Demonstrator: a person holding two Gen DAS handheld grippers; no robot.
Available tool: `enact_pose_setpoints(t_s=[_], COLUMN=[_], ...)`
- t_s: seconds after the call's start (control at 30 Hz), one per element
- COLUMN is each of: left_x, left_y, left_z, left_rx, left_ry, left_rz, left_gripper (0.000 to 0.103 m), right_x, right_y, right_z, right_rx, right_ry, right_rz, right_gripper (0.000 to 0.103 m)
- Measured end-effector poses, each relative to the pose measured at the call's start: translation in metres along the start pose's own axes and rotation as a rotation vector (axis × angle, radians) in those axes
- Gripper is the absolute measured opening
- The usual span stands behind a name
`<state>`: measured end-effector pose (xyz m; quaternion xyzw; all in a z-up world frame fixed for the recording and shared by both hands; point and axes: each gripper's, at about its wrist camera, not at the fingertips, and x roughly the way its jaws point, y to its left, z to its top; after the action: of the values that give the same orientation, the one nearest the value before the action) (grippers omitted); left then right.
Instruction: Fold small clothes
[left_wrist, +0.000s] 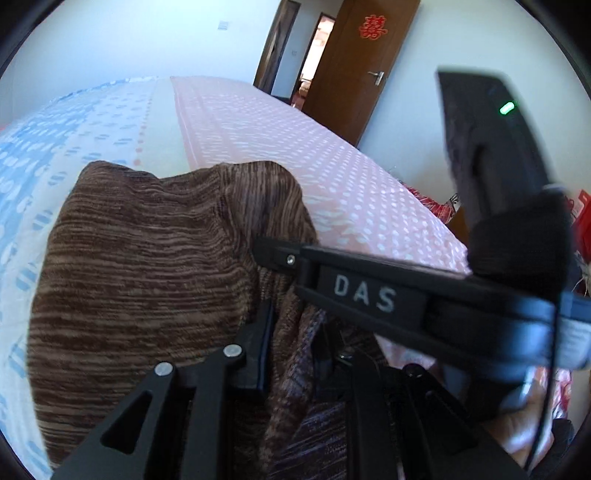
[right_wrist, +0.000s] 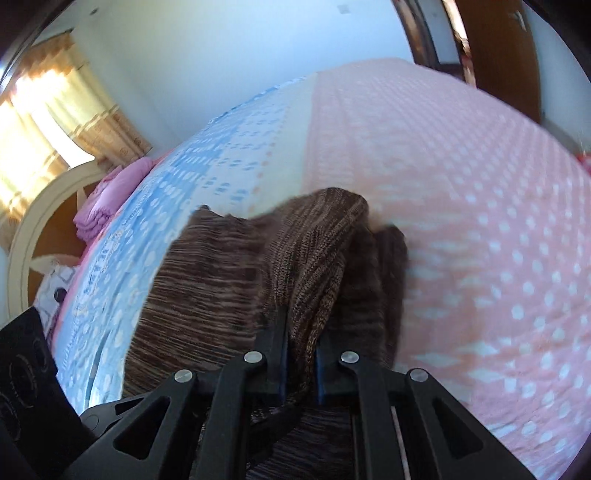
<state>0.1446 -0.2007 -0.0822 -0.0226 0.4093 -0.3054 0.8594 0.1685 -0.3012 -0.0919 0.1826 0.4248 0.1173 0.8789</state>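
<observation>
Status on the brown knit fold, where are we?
Done: both grippers have picked up an edge of the brown knit garment. In hand: left gripper and right gripper each pinch a bunch of it, part raised above the bedspread, apparently mid-fold. Left: lay it down flat and finish; no neat folded shape shows yet.

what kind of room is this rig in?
Most likely a home bedroom: a wide bed under a pink and blue dotted sheet, a curved headboard beside folded pink bedding, and a wooden door.
</observation>
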Motion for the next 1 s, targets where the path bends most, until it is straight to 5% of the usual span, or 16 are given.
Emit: enact_pose_setpoints(t_s=[0.27,0.33,0.47,0.53,0.67,0.77,0.9,1.0], left_x=[-0.021,-0.035,-0.065,-0.079,-0.104,-0.123,-0.129,-0.131], left_y=[-0.006,0.001,0.025,0.043,0.076,0.096,0.116,0.12], left_z=[-0.021,-0.028,-0.043,-0.052,-0.065,-0.075,-0.08,-0.09], left_rx=[0.035,0.014,-0.05,-0.083,-0.114,-0.142,-0.176,-0.169], left_ry=[0.001,0.012,0.003,0.001,-0.029,-0.08,-0.079,-0.101], left_rz=[-0.119,-0.181,-0.196,-0.197,-0.188,-0.138,-0.046,-0.008], left_gripper=[0.037,0.062,0.087,0.087,0.087,0.087,0.087,0.087], right_x=[-0.007,-0.012,-0.027,-0.043,-0.081,-0.108,-0.103,-0.089], right_y=[-0.014,-0.021,-0.031,-0.023,-0.003,0.021,0.042,0.053], right_z=[-0.006,-0.01,-0.018,-0.024,-0.041,-0.063,-0.089,-0.101], right_rx=[0.059,0.087,0.18,0.183,0.155,0.099,0.08,0.075], right_ry=[-0.024,-0.033,-0.032,-0.046,-0.097,-0.165,-0.113,-0.056], right_rz=[0.042,0.033,0.1,0.125,0.062,0.003,-0.005,-0.105], right_gripper=[0.01,0.011,0.011,0.014,0.058,0.06,0.06,0.06])
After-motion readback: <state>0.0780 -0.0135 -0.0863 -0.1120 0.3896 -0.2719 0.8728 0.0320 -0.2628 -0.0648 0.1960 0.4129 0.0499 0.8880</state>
